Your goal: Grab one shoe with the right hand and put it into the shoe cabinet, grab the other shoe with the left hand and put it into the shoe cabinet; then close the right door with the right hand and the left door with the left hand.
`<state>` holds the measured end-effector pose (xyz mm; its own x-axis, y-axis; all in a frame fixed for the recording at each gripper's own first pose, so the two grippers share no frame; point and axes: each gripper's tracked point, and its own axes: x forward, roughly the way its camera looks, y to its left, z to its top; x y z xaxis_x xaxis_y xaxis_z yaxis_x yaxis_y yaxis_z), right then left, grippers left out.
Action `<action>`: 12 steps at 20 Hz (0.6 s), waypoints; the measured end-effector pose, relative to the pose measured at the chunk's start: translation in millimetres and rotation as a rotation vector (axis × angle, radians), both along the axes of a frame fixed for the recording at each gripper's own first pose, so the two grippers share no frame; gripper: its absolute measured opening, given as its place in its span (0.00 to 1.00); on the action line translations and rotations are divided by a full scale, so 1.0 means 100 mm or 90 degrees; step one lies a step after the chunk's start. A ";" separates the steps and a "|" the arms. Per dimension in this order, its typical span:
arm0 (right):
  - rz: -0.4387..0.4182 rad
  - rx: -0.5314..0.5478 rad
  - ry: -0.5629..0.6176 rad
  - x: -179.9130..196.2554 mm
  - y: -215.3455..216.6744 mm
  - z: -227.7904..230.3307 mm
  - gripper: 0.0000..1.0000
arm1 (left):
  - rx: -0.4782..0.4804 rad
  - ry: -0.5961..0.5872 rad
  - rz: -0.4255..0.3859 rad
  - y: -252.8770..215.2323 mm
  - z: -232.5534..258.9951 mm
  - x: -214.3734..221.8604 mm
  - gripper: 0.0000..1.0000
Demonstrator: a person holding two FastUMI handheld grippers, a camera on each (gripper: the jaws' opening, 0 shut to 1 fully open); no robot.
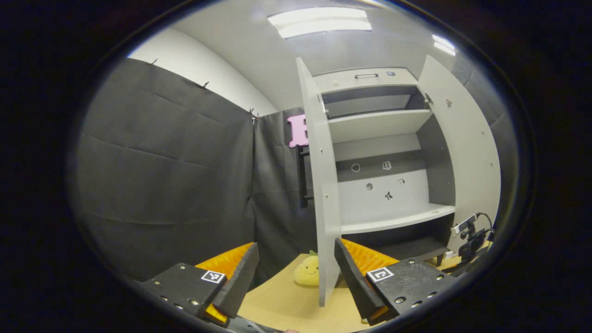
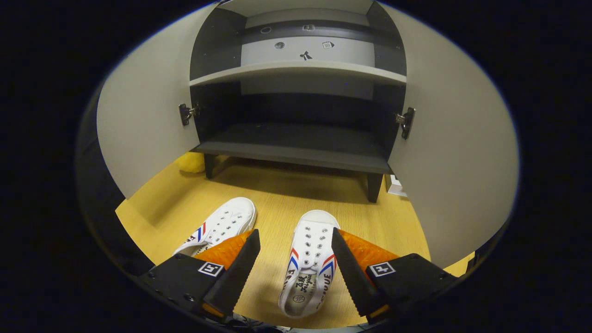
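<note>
Your right gripper (image 2: 296, 259) is released, jaws wide apart, hovering low over the wood floor (image 2: 296, 194) w/ one white shoe (image 2: 309, 263) lying between its two fingers; neither finger touches it as far as the right gripper view shows. That shoe has red/blue side stripes and its toe points toward the shoe cabinet (image 2: 296, 143). The second shoe (image 2: 219, 226), same pattern, lies just beside the first, to its left in this view, angled, partly hidden behind the gripper's left finger. Both shoes are on the floor in front of the cabinet, none inside. Cabinet: both doors swung open, left door (image 2: 143, 129) and right door (image 2: 453, 152) flanking the dark bottom compartment, w/ a light shelf (image 2: 296, 69) above it. Your left gripper (image 1: 296, 277) is also released, jaws spread, grasping nothing, held higher and aimed at the cabinet from its left side. In the left gripper view the near door (image 1: 323, 203) stands edge-on between the fingers; past it you see the upper shelves (image 1: 379, 125) and the far door (image 1: 462, 152). A yellow plush toy (image 1: 307, 270) sits on the floor near the open door's lower edge. Black cloth wall (image 1: 166, 171) left of the cabinet.
</note>
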<state>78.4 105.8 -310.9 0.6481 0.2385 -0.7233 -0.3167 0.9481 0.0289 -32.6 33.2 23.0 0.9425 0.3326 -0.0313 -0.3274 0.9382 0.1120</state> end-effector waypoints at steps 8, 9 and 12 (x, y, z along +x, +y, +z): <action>0.005 -0.010 0.106 -0.14 0.07 -0.54 0.97 | 0.007 0.011 0.034 0.04 0.02 0.02 0.96; 0.006 -0.013 0.109 -0.11 0.10 -0.59 0.95 | 0.006 0.013 0.036 0.05 0.01 0.03 0.96; 0.010 -0.022 0.132 -0.09 0.15 -0.70 0.90 | 0.006 0.015 0.037 0.05 0.03 0.03 0.95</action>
